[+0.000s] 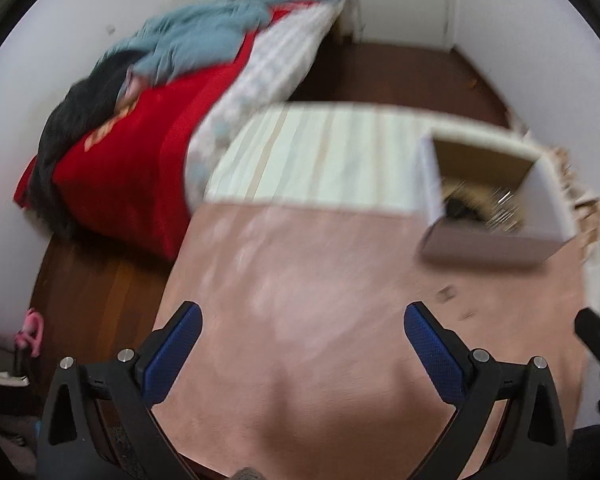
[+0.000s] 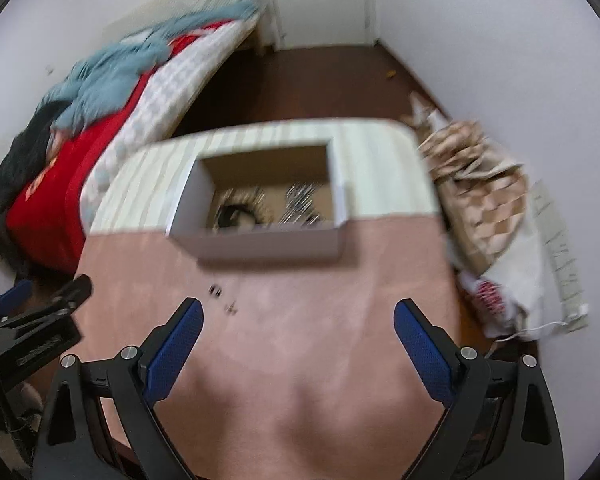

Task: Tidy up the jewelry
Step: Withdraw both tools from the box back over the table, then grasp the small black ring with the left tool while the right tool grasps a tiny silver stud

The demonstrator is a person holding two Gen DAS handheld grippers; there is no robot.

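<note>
Gaping wide with nothing between its blue pads, the right claw (image 2: 298, 344) hung over a pink cloth (image 2: 300, 380); the left claw (image 1: 302, 350) stood equally wide and empty. Two small jewelry pieces (image 2: 222, 300), too blurred to tell their direction, lay on the cloth at centre left. One open white box (image 2: 260, 208), its long axis running left to right, sat upper centre, holding more jewelry.
</note>
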